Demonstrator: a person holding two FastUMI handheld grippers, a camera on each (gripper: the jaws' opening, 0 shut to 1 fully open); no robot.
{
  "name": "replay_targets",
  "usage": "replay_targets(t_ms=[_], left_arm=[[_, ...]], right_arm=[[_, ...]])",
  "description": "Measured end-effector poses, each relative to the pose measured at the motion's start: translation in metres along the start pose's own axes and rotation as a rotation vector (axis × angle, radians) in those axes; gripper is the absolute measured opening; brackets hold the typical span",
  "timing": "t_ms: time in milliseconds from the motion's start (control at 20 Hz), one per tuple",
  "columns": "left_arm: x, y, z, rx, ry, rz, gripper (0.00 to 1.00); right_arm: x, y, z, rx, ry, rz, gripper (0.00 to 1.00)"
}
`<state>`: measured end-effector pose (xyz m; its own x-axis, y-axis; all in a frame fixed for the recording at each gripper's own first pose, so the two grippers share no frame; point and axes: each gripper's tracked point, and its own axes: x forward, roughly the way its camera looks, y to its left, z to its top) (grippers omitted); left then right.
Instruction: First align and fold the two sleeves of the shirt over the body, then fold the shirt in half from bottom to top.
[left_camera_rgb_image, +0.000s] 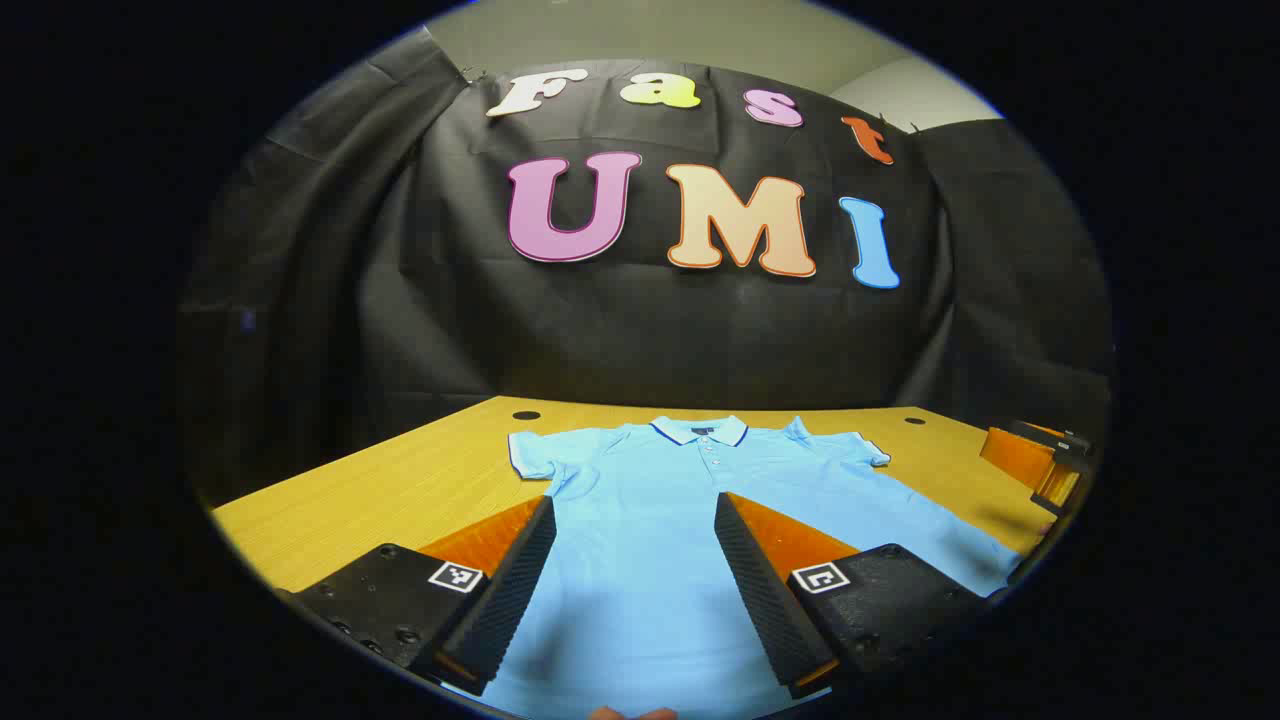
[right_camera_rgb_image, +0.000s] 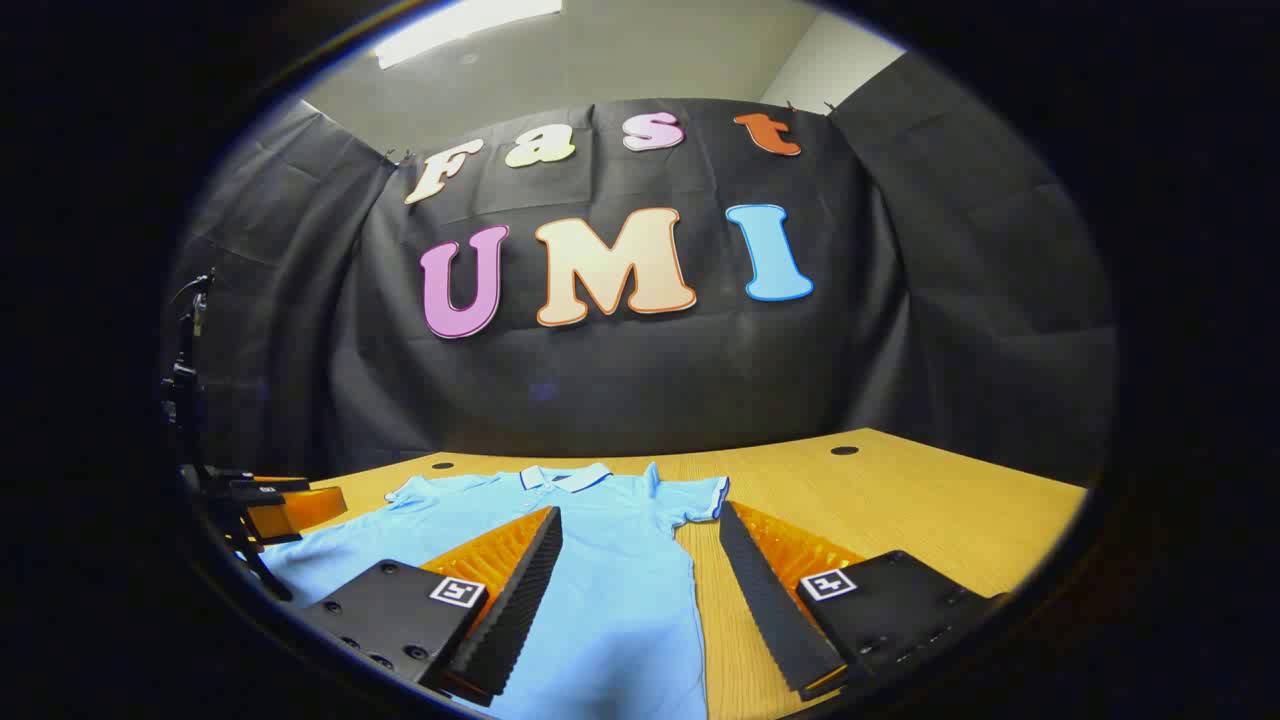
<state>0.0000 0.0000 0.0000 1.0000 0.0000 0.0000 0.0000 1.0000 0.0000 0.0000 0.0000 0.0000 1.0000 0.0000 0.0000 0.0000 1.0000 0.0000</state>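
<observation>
The light blue polo shirt (left_camera_rgb_image: 660, 520) lies flat and face up on the wooden table (left_camera_rgb_image: 400, 490), collar (left_camera_rgb_image: 700, 431) toward the black cloth wall, both short sleeves spread out to the sides and not yet folded over the body.

In the left gripper view, my left tool (left_camera_rgb_image: 635, 590) hangs over the lower body of the shirt, its two fingers spread wide apart with only blue fabric between them. I cannot tell whether the fingertips touch the cloth. One sleeve (left_camera_rgb_image: 530, 455) lies beyond the fingers on the left side of the shirt, the other (left_camera_rgb_image: 850, 447) on the right side. At the far right of the shirt, near its edge, I see my other tool (left_camera_rgb_image: 1040, 465) farther off. A fingertip of my own hand (left_camera_rgb_image: 630, 713) peeks in below the shirt's hem.

In the right gripper view, my right tool (right_camera_rgb_image: 640, 610) sits at the shirt's side edge, its fingers also wide apart and holding nothing. One finger (right_camera_rgb_image: 515, 600) is over the shirt's body, the other (right_camera_rgb_image: 775, 605) over bare table just beside the shirt. The nearer sleeve (right_camera_rgb_image: 700, 497) with its dark-trimmed cuff lies just past the fingers. Across the shirt from it, my left tool (right_camera_rgb_image: 270, 510) shows at the shirt's far edge, beside a dark stand (right_camera_rgb_image: 185, 380).

Small round holes (right_camera_rgb_image: 844, 450) sit in the table beyond the shirt.
</observation>
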Motion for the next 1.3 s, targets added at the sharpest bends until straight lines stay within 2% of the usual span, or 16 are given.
replay_targets(t_ms=[100, 300, 400, 750, 1300], left_arm=[[0.0, 0.0, 0.0, 0.011, -0.003, 0.015, 0.96], [0.0, -0.007, 0.003, 0.054, -0.027, -0.016, 0.96], [0.0, -0.004, 0.004, 0.043, -0.032, -0.015, 0.95], [0.002, 0.0, 0.005, 0.044, -0.031, 0.005, 0.95], [0.003, -0.004, 0.005, 0.063, -0.036, -0.016, 0.95]], right_arm=[[0.002, 0.004, -0.004, -0.01, 0.014, 0.01, 0.98], [0.001, 0.016, -0.007, -0.066, 0.018, 0.038, 0.98], [0.001, 0.019, -0.007, -0.103, 0.016, 0.045, 0.98], [0.003, 0.015, -0.01, -0.09, 0.028, 0.033, 0.99], [0.008, 0.015, -0.018, -0.078, 0.071, 0.036, 0.99]])
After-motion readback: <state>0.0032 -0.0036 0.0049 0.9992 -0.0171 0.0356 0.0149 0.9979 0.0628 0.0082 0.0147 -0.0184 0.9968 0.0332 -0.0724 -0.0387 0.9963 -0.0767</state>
